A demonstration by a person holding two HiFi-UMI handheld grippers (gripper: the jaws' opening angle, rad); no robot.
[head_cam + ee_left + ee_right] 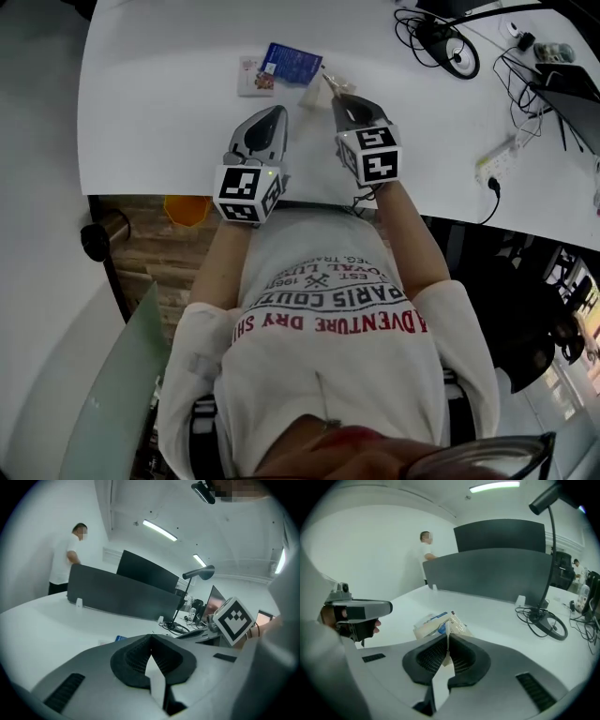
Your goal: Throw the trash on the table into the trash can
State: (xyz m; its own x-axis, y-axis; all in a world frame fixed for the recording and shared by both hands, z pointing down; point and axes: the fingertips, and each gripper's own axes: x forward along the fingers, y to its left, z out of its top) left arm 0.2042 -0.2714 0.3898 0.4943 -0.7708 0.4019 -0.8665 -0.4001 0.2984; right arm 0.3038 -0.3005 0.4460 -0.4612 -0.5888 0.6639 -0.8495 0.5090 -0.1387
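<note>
On the white table (159,103) lie a blue packet (289,62) and, left of it, a white and pink packet (251,77). My right gripper (336,97) is shut on a thin pale wrapper (454,622), pinched by its edge between the jaws; the wrapper (317,86) lies just right of the blue packet. In the right gripper view the other packets (431,623) show right behind it. My left gripper (274,112) hovers over the table nearer the front edge, shut with nothing between its fingertips. Its own view shows only a corner of the blue packet (121,638).
A lamp base (452,49) with tangled cables sits at the table's far right, and a power strip (499,157) lies near the right edge. A dark partition (492,576) stands along the far side. A person (65,559) stands beyond it. An orange thing (187,208) lies under the table's front edge.
</note>
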